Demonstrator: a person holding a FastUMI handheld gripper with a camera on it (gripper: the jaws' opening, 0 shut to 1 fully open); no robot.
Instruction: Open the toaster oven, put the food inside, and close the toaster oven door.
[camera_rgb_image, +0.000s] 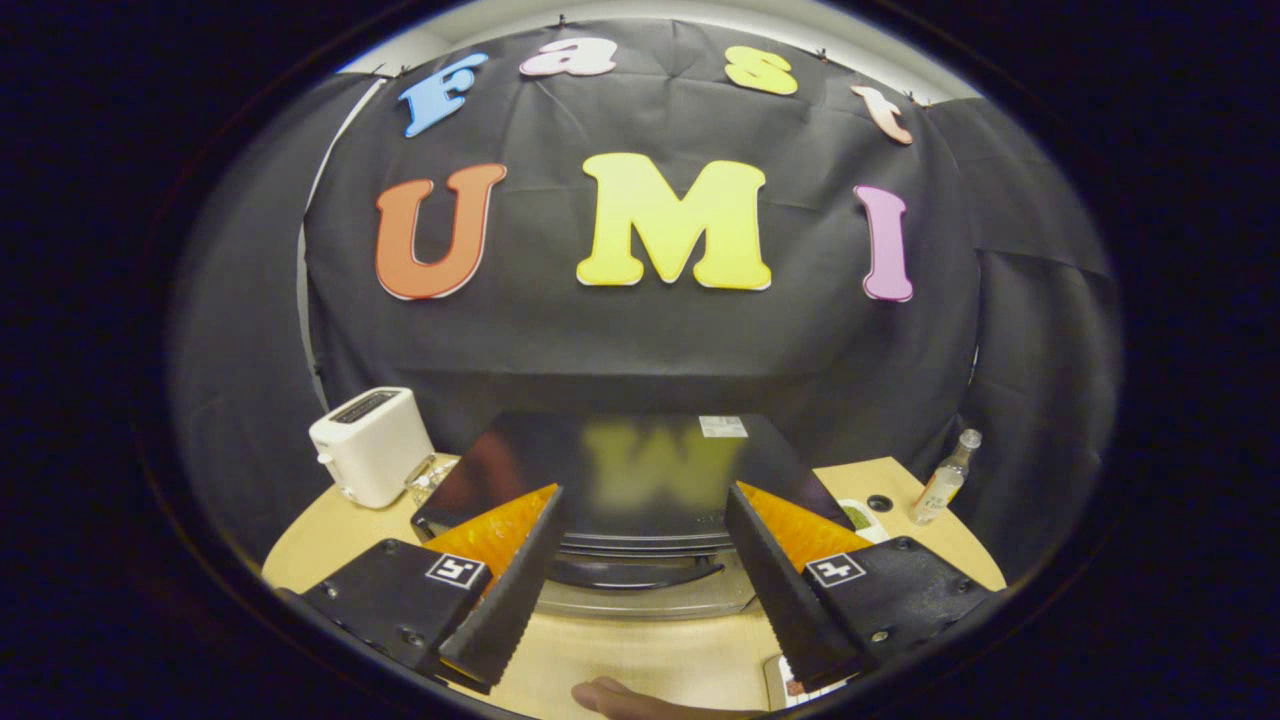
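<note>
right now the gripper (640, 590) hangs over the wooden table (650, 660) with its fingers (505, 600) spread wide apart, gripping nothing. between and just beyond them sits the toaster oven (630, 490), black and glossy on top, its door shut, the dark handle (630, 575) across the front. a white toaster (372, 445) stands off to one side, a small clear bottle (945, 480) to the other. a fingertip (615, 697) pokes in near the table edge.
</note>
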